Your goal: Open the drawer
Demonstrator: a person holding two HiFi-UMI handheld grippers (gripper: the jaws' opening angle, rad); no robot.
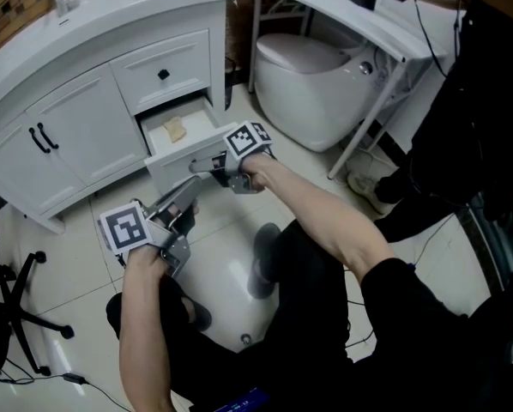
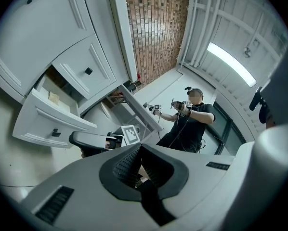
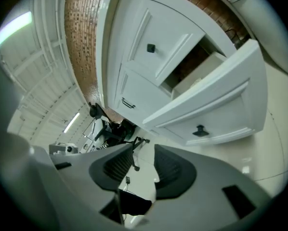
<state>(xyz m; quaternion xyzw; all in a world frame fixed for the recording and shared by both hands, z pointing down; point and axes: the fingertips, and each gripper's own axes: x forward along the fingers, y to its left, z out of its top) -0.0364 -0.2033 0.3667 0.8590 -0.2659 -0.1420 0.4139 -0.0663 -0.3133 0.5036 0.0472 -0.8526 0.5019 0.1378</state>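
The white vanity's lower drawer (image 1: 166,166) stands pulled out, with a beige lump (image 1: 175,130) lying inside. My right gripper (image 1: 201,166) hovers just in front of the drawer's front panel, jaws open with nothing between them; in the right gripper view (image 3: 144,170) the drawer front (image 3: 216,105) and its black knob (image 3: 200,130) sit above and right of the jaws, apart from them. My left gripper (image 1: 190,190) hangs lower, below the drawer, jaws together and empty (image 2: 140,172). The left gripper view shows the open drawer (image 2: 43,124) and the right gripper (image 2: 86,139).
The upper drawer (image 1: 163,75) is closed, and cabinet doors with black handles (image 1: 40,137) are to its left. A toilet (image 1: 312,75) and a white counter's legs (image 1: 359,136) stand to the right. Another person (image 1: 462,127) is at far right. A chair base (image 1: 16,307) sits at left.
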